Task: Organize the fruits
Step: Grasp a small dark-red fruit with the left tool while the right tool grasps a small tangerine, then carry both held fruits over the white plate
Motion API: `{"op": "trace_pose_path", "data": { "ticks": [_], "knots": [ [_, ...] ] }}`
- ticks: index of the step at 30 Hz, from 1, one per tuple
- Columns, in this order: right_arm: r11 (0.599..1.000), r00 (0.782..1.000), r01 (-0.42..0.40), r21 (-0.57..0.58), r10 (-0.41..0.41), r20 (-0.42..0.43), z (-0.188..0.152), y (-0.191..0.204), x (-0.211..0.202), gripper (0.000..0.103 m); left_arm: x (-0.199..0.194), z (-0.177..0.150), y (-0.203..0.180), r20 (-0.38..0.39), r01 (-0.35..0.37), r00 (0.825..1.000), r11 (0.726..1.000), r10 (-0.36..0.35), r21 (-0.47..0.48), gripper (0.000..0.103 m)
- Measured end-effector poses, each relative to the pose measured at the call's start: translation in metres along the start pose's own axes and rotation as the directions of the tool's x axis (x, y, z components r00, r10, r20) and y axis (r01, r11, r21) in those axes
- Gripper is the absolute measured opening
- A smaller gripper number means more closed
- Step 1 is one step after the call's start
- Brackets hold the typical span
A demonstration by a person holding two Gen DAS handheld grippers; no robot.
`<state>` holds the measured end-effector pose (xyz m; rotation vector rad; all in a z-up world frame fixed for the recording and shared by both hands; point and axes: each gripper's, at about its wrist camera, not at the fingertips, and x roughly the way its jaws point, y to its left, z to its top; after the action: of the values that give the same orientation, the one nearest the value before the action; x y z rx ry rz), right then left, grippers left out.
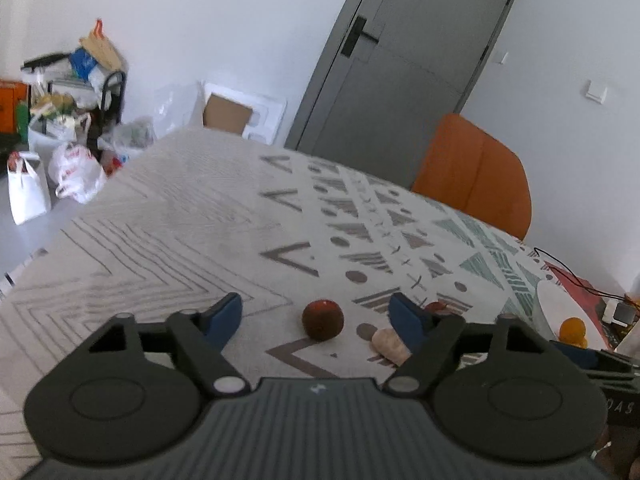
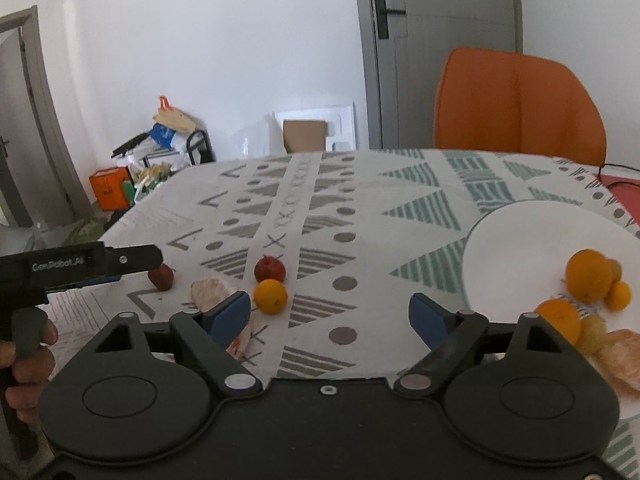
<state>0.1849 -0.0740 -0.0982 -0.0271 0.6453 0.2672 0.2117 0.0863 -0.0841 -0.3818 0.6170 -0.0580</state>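
My left gripper [image 1: 318,316] is open, low over the patterned tablecloth, with a dark red round fruit [image 1: 322,319] lying between its fingers. A pale peeled piece [image 1: 390,345] and another red fruit [image 1: 436,306] lie by its right finger. My right gripper [image 2: 330,314] is open and empty above the cloth. In the right wrist view the left gripper [image 2: 100,262] is at the left over a red fruit [image 2: 161,276]. A red fruit [image 2: 270,269], an orange [image 2: 271,296] and a pale piece [image 2: 210,292] lie ahead. A white plate [image 2: 520,240] holds oranges [image 2: 589,275] and peeled segments [image 2: 622,356].
An orange chair [image 2: 520,104] stands at the table's far side before a grey door [image 2: 440,40]. Bags and boxes [image 1: 60,140] are piled on the floor at the far left. A red mat with a black cable [image 1: 576,280] lies at the right table edge.
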Motion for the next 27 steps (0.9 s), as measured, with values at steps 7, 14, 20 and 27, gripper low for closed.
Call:
{"op": "trace_pose_path", "data": {
  "ticks": [7, 14, 20, 27],
  "knots": [
    [1.0, 1.0, -0.008, -0.005, 0.008, -0.015, 0.003, 0.006, 0.009, 0.082, 0.005, 0.001, 0.006, -0.025, 0.037, 0.999, 0.999, -0.038, -0.029, 0.022],
    [0.998, 0.998, -0.052, 0.04, 0.054, -0.04, 0.006, 0.012, 0.026, 0.073, -0.018, 0.005, 0.016, 0.009, 0.014, 1.0, 0.999, -0.013, -0.037, 0.022],
    [0.99, 0.991, -0.116, 0.083, 0.12, -0.055, 0.006, 0.019, 0.041, 0.05, -0.032, 0.006, 0.026, 0.029, -0.013, 0.999, 0.999, 0.014, -0.042, 0.022],
    [0.989, 0.991, -0.132, 0.073, 0.134, -0.019, 0.007, 0.02, 0.019, 0.019, -0.038, 0.011, 0.018, 0.034, -0.027, 0.999, 0.999, 0.027, -0.022, 0.022]
  ]
}}
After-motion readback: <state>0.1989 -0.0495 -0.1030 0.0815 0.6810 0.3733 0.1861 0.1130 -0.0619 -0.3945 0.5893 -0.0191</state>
